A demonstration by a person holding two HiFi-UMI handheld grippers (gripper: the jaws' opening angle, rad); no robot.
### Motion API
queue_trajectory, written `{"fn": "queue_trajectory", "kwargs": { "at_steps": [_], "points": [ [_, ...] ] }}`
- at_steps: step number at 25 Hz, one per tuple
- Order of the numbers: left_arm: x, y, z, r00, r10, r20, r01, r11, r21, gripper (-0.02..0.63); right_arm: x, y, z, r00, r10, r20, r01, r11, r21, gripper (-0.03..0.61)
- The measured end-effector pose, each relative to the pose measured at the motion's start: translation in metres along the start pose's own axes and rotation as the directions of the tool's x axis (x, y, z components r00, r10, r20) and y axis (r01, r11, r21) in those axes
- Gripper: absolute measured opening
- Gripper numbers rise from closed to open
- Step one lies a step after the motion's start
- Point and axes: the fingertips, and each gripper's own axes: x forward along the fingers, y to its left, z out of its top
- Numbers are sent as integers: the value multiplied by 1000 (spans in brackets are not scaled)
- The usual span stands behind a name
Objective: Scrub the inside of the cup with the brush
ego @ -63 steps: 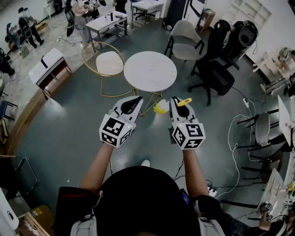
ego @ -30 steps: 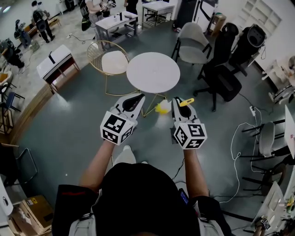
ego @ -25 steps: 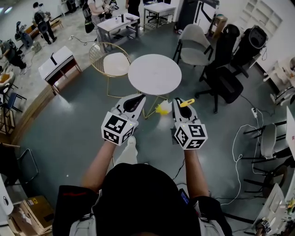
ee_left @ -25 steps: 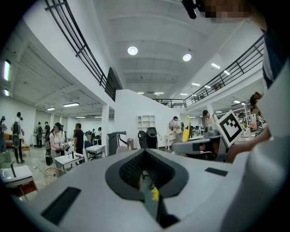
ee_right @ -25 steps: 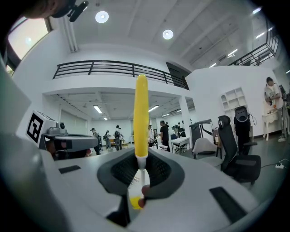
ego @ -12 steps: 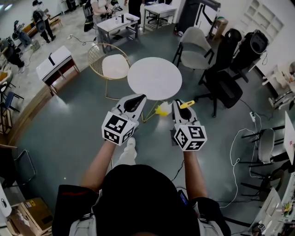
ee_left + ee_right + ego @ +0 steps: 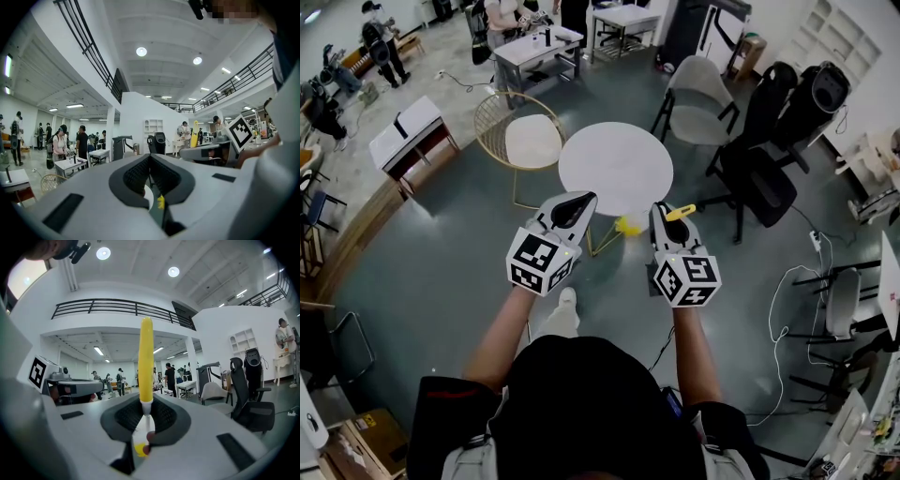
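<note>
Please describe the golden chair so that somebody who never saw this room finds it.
Find the round white table near the middle of the head view. The chair stands beside it, on the left. Unlike the grey padded chair and the black office chair on the table's other side, it has a gold wire frame and a white seat.

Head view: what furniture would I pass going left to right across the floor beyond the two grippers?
white low cabinet → gold wire chair → round white table → grey chair → black office chair
</note>
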Motion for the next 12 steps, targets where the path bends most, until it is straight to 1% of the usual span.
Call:
{"fn": "queue_trajectory", "kwargs": {
  "at_steps": [12],
  "points": [
    [43,56,4,1000,-18,-11,18,1000,-20,15,64,-18,14,1000,-22,-17,22,1000,9,48]
  ]
}}
